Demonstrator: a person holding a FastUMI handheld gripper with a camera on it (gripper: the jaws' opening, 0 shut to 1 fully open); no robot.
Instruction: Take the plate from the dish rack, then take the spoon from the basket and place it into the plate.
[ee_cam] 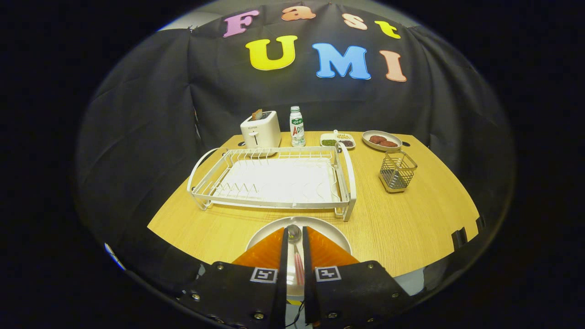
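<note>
A white plate (pixel 336 233) lies on the wooden table just in front of the white dish rack (pixel 274 180), under my fingertips. My gripper (pixel 295 235) is above the plate with its fingers nearly together. A spoon (pixel 295 237) with a metal bowl and pinkish handle sits in the narrow gap between them, bowl pointing forward over the plate. Both fingers appear to press on its handle. The wire basket (pixel 397 171) stands to the right of the rack, with nothing visible inside.
Behind the rack stand a white toaster (pixel 260 130) and a small bottle (pixel 297 126). A divided dish (pixel 337 140) and a plate of brown patties (pixel 381 140) sit at the back right. Bare tabletop (pixel 425 214) spreads to the right of the plate.
</note>
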